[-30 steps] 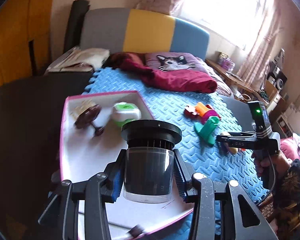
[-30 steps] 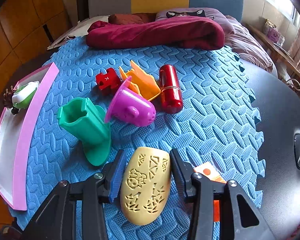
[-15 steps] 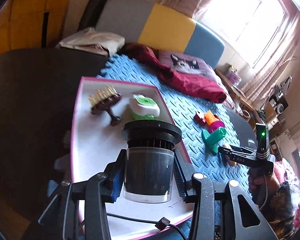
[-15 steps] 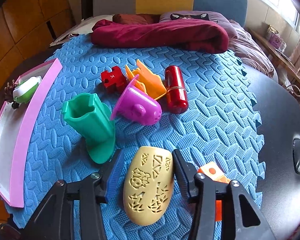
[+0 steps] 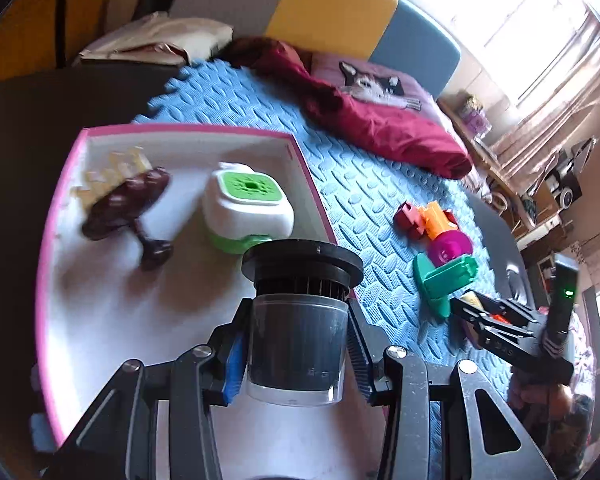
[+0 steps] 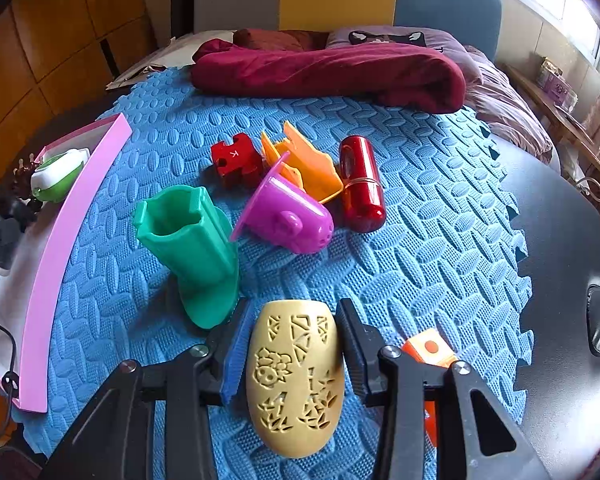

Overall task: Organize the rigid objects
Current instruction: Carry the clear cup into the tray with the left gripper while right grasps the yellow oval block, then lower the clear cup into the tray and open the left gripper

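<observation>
In our left gripper (image 5: 296, 354) we clamp a clear jar with a black ribbed lid (image 5: 298, 320), both fingers pressed against its sides, and we hold it over the near part of the pink-rimmed white tray (image 5: 100, 312). Farther back in the tray a white and green container (image 5: 248, 208) sits close to the right wall, and a dark brown brush with pale bristles (image 5: 124, 204) lies to its left, toward the far left corner.

Our right gripper (image 6: 292, 364) is closed on a tan oval shell with cut-out patterns (image 6: 296, 376), low over the near edge of the blue foam mat (image 6: 420, 248). An orange and white piece (image 6: 430, 348) lies partly hidden behind the right finger. Just beyond the left finger a green plastic mould (image 6: 192, 240) lies on its side with its open end facing away. Past it a magenta cup-shaped toy (image 6: 288, 216) lies tipped over, touching an orange plastic piece (image 6: 308, 164). A red puzzle-shaped block (image 6: 236, 158) sits to the left of the orange piece, and a shiny red cylinder (image 6: 360, 180) lies to its right. The tray stands along the mat's left edge. At the far edge a dark red blanket (image 6: 328, 72) is bunched up, with a cat-print pillow (image 6: 388, 38) behind it.
</observation>
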Available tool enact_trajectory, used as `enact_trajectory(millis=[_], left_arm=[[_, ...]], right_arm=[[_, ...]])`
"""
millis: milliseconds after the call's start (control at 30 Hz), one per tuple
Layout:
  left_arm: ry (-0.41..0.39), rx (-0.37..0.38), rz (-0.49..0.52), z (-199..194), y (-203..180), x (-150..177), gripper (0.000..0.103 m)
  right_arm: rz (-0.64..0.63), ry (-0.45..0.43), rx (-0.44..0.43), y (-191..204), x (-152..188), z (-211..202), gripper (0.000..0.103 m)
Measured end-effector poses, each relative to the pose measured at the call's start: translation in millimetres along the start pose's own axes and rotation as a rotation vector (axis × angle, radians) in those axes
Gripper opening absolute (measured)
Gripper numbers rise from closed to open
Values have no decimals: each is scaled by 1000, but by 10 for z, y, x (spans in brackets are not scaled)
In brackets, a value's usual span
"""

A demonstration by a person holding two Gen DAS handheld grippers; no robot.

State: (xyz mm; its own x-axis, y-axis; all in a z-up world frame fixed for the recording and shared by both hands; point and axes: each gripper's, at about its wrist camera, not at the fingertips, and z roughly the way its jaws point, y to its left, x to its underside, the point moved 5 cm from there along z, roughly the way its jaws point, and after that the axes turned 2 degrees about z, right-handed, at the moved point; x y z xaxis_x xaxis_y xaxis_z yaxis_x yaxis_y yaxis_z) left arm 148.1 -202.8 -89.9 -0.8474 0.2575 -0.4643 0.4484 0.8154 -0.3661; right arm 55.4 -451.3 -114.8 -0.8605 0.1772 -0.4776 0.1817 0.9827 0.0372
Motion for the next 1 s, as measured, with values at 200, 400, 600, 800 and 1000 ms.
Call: enact_trajectory(millis=[200, 400, 600, 800, 1000], left_arm=[[-15, -76, 11, 239, 34, -79, 44], [-14, -70, 8, 246, 52, -101, 48], [-33, -57, 29, 19, 26, -56, 51], [-112, -45, 82, -539, 22, -59, 51], [-179, -121, 108, -1238, 339, -10, 52]], right_arm=[[-6, -3, 2, 7, -4, 3, 42], [-3, -3, -2, 0, -8, 5, 42], [-3, -6, -6, 0, -9, 8, 42], [-3, -8, -8, -3, -10, 8, 42], [5, -11, -12, -14, -8, 7, 43]])
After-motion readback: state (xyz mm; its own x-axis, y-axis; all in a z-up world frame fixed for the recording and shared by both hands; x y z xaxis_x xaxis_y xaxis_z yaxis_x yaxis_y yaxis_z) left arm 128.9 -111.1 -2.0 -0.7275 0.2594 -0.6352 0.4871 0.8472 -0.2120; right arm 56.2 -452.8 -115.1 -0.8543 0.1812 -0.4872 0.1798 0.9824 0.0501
